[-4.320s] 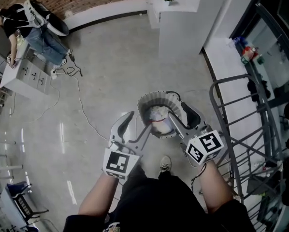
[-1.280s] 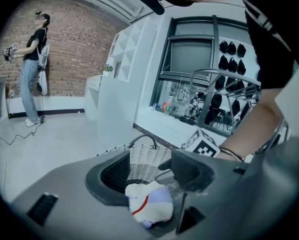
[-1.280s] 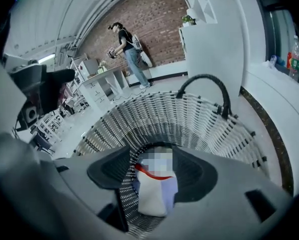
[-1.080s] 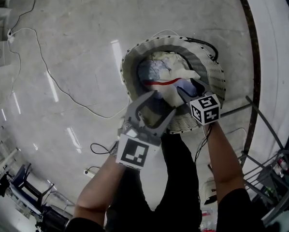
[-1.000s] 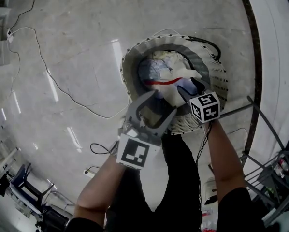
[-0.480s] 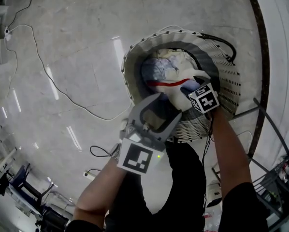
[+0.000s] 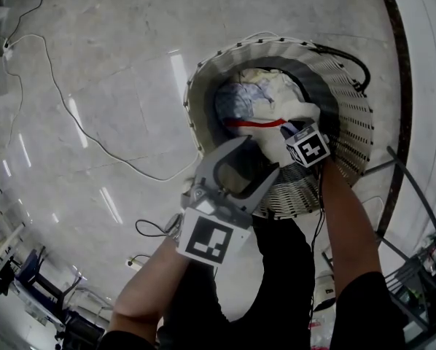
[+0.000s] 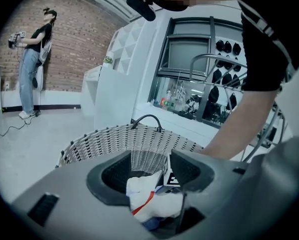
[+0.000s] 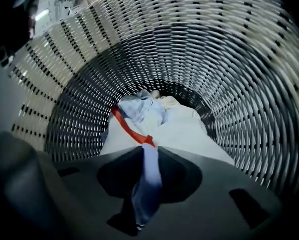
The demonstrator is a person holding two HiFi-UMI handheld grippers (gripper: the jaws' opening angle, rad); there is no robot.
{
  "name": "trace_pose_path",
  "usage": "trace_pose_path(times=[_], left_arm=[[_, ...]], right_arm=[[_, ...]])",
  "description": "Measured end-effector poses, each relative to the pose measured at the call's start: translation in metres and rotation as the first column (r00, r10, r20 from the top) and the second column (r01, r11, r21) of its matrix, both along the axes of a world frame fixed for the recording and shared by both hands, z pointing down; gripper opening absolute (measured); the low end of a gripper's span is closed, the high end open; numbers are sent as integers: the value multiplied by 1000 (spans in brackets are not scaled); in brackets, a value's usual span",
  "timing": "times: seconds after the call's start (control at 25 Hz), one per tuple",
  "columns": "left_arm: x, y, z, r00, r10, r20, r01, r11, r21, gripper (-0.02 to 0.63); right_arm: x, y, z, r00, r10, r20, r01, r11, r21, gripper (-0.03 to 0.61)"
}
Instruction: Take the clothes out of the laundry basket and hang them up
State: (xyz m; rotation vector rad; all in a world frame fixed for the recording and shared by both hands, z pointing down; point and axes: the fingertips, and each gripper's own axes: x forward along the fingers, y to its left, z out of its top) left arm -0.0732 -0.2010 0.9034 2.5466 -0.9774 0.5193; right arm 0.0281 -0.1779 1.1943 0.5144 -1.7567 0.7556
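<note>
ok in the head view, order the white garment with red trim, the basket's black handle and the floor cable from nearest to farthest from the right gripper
1. white garment with red trim: at the right gripper, between its jaws, which have just been closing.
2. black handle: on the basket rim, upper right.
3. floor cable: out on the floor, far left.

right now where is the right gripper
In the head view the right gripper is down inside the laundry basket, right of the left gripper; its jaws have just been closing and pinch a pale blue cloth by a red strip.
</note>
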Motion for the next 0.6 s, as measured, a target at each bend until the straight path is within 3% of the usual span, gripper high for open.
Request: trace_pose_path(times=[0.04,0.12,0.6], left_arm=[[-1,-1,-1,1000,-1,-1,1,1000,2,242],[-3,-2,-2,1000,-5,-1,5,1000,2,242],[-10,-4,-49,1000,-17,1,17,1000,-9,242]], right_arm=[[-2,-1,-3,1000,-2,6,2,1000,8,79],[-7,-3,-10,1000,7,25,-8,1000,20,52],[-17,-10,-103,976,138,171,-158,981,111,29]])
